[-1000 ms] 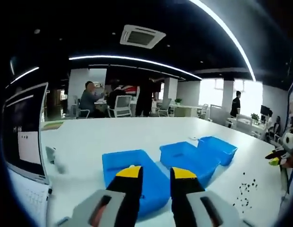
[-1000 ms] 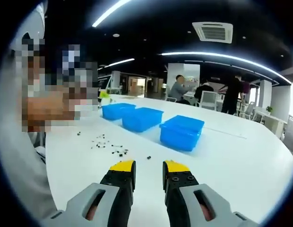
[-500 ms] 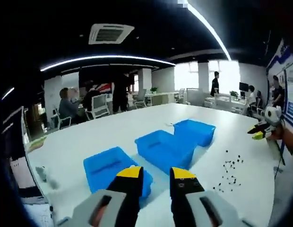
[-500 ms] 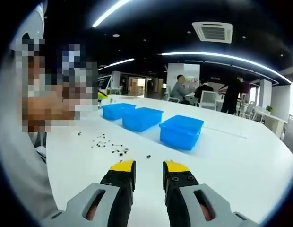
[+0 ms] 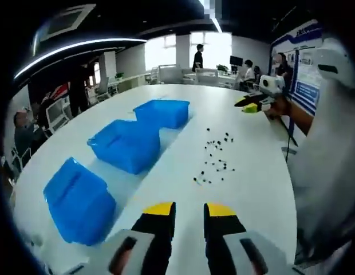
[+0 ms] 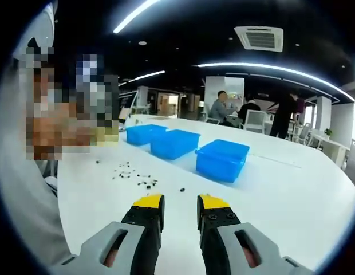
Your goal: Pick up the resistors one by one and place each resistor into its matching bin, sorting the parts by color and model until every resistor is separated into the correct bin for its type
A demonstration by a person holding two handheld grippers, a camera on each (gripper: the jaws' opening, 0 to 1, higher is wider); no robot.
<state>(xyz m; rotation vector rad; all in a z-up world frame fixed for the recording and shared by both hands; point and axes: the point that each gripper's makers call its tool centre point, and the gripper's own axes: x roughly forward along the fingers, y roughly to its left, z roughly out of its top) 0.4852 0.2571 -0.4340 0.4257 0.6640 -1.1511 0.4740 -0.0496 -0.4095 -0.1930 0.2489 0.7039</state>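
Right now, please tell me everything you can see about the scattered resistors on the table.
The resistors are many tiny dark pieces, lying loose in a scattered group on the white table, beside the row of three blue bins but apart from them. One piece lies a little away from the group. They are too small to tell colour or model. Neither gripper touches them.

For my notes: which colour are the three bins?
Blue bins, clearest in the left gripper view.

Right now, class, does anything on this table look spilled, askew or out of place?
Nothing looks damaged. The small dark resistors lie scattered loose on the white table beside the three blue bins, unsorted, as the task expects. One resistor sits apart from the cluster. Both grippers, left gripper and right gripper, are open and empty.
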